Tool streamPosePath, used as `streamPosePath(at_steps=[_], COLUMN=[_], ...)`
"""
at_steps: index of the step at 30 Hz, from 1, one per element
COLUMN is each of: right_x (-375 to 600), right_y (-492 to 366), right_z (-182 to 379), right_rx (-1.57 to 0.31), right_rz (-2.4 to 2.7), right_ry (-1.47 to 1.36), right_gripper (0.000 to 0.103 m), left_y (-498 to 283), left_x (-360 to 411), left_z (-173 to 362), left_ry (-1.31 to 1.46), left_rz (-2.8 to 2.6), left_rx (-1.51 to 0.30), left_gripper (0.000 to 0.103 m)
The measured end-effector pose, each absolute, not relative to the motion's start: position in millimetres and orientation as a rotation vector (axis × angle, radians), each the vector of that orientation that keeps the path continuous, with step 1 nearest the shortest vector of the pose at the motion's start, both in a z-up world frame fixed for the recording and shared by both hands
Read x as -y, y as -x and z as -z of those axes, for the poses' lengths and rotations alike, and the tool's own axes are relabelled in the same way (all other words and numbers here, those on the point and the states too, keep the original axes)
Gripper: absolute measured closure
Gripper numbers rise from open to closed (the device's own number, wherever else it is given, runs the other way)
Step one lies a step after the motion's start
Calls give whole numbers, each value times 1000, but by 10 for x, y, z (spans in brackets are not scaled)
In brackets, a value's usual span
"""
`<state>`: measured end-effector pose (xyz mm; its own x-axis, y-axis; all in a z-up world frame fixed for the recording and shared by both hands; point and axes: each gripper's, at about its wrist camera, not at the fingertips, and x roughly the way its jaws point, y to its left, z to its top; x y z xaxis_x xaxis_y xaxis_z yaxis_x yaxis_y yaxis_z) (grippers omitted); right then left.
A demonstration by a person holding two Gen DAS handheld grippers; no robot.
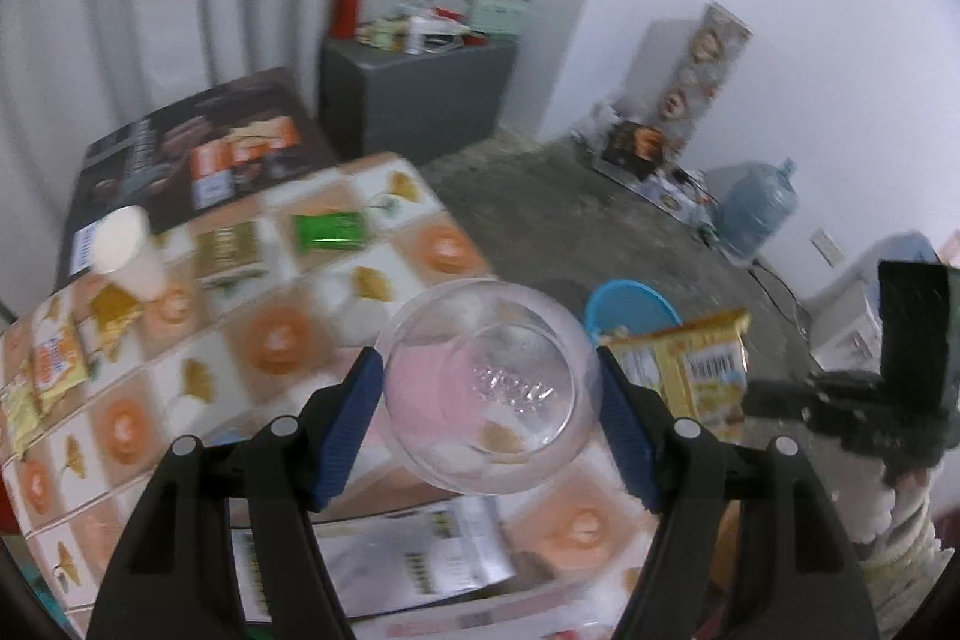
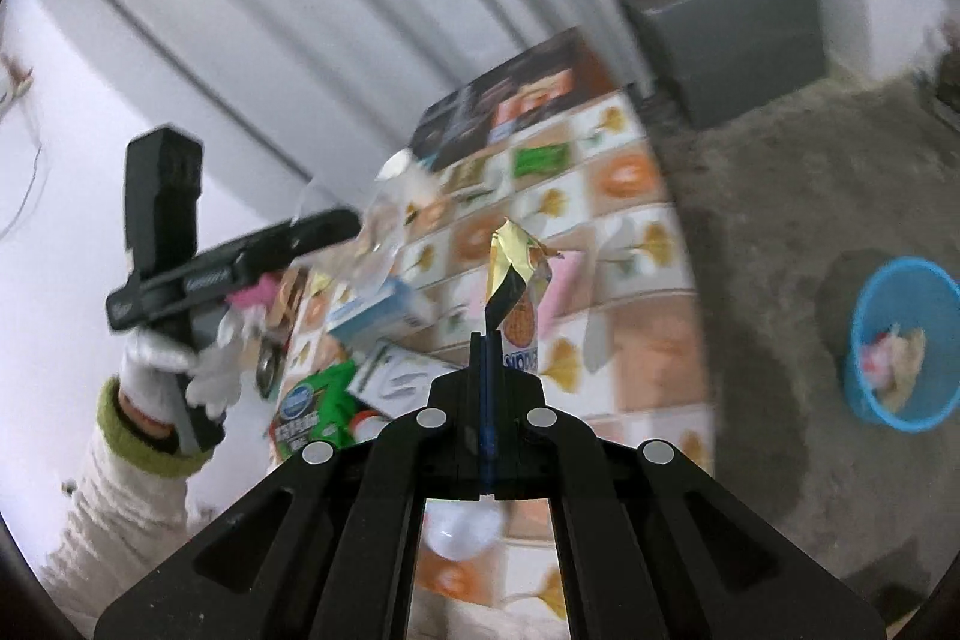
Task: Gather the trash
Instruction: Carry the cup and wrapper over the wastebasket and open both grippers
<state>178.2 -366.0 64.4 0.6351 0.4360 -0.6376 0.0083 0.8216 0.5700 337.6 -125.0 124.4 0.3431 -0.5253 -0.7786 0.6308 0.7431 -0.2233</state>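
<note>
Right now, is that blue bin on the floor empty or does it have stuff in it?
Partly filled. The right wrist view looks into the blue bin and shows crumpled pale and pink scraps lying inside.

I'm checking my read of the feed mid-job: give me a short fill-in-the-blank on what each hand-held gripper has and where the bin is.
1. The left hand-held gripper holds a clear plastic ____ between its blue pads.
2. The right hand-held gripper is shut on a yellow snack ____.
3. The blue trash bin stands on the ____, apart from the table.
4. A green packet lies on the ____.

Missing words: cup; wrapper; floor; table
</note>
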Motion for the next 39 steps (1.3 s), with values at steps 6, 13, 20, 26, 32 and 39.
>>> streamPosePath(at_steps=[6, 13, 20, 26, 32, 39], right_x=[4401, 5197, 5796, 6270, 6742, 6798], right_y=[-1285, -893, -902, -1107, -1228, -1031], right_z=[-502, -138, 395, 912, 1518, 1838], right_rx=[-825, -811, -843, -870, -856, -894], right_rz=[-83, 104, 209, 287, 396, 459], right_ry=[-638, -747, -851, -933, -1041, -1059], right_gripper=[103, 103, 103, 103, 55, 51], left_y=[-3059, -2806, -2724, -2841, -3083, -3170], left_x=[2114, 3316, 4364, 5068, 5532, 5382], left_z=[-1146, -716, -134, 393, 906, 1080], left_ry=[-178, -230, -248, -258, -167, -109], left_rz=[894, 1027, 1068, 1035, 962, 948], left_rx=[-983, -1070, -1162, -1205, -1241, -1262], left_gripper=[35, 35, 35, 34, 21, 21])
